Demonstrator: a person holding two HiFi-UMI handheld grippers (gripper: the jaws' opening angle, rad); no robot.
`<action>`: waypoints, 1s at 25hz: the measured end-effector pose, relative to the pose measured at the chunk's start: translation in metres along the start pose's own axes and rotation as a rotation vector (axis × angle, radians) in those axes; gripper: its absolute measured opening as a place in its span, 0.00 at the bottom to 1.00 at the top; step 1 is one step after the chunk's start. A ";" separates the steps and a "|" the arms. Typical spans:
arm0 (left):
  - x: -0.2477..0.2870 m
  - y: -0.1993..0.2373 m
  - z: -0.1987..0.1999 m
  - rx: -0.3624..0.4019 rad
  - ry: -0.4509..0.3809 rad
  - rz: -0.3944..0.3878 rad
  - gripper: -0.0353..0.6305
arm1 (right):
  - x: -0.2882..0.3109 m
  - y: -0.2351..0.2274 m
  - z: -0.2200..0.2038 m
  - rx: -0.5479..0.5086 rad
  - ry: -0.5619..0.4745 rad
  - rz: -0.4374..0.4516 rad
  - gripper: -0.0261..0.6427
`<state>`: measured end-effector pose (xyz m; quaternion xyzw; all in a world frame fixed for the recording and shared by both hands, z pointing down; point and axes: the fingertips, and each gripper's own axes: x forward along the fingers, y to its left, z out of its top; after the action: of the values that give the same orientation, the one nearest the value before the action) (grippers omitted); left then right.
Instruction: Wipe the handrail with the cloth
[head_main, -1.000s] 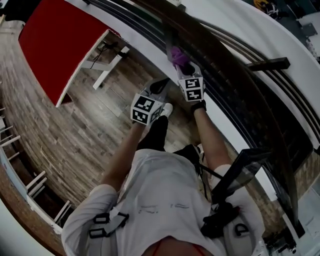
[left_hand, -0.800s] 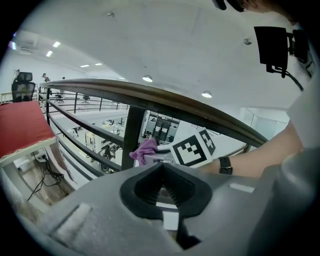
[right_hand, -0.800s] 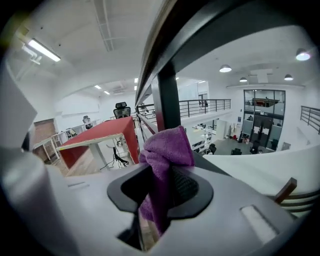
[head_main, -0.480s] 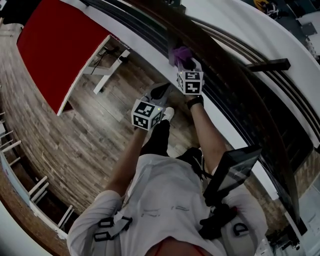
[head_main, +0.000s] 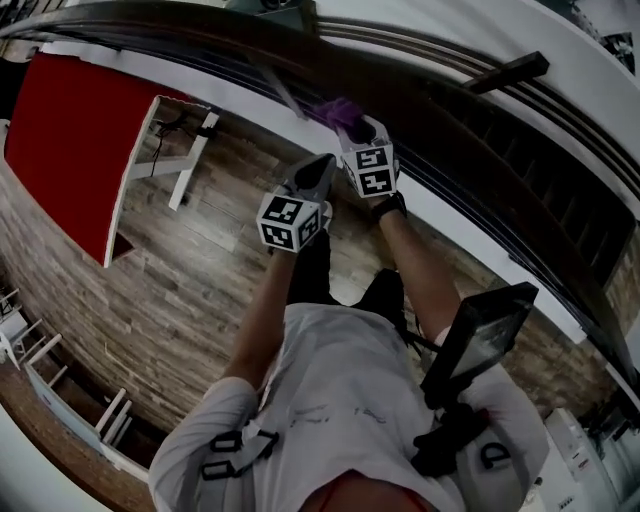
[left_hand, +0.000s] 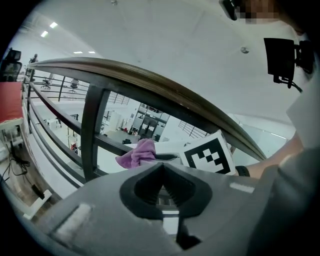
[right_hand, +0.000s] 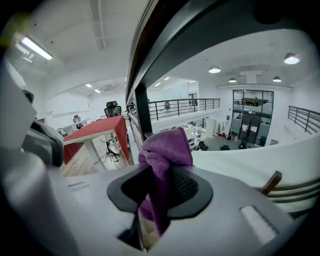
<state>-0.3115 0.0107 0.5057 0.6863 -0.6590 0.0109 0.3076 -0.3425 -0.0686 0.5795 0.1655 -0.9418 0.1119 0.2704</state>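
Head view dim; gripper views bright under ceiling lights; fisheye distortion, dark vignetted corners.

There are two grippers, the left gripper (head_main: 322, 168) and the right gripper (head_main: 352, 128), and two marker cubes (head_main: 292, 220), one on each. One purple cloth (head_main: 335, 110), one handrail (left_hand: 150, 81), one red-topped surface (head_main: 70, 140) and one person (head_main: 340, 400) are in view.

The right gripper (head_main: 352, 126) has slid the cloth (head_main: 333, 110) slightly along the handrail (head_main: 180, 22), the left gripper (head_main: 322, 166) drawing nearer.
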 end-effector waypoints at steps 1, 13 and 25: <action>0.004 -0.009 -0.003 0.007 0.008 -0.010 0.06 | -0.010 -0.007 -0.006 0.010 0.002 -0.014 0.19; 0.041 -0.079 -0.041 0.119 0.135 -0.122 0.06 | -0.110 -0.063 -0.078 0.100 0.022 -0.134 0.19; 0.100 -0.238 -0.090 0.202 0.249 -0.403 0.06 | -0.246 -0.148 -0.163 0.226 0.050 -0.346 0.19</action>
<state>-0.0462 -0.0537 0.5243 0.8244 -0.4614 0.0997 0.3122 -0.0140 -0.0941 0.5980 0.3514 -0.8738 0.1726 0.2885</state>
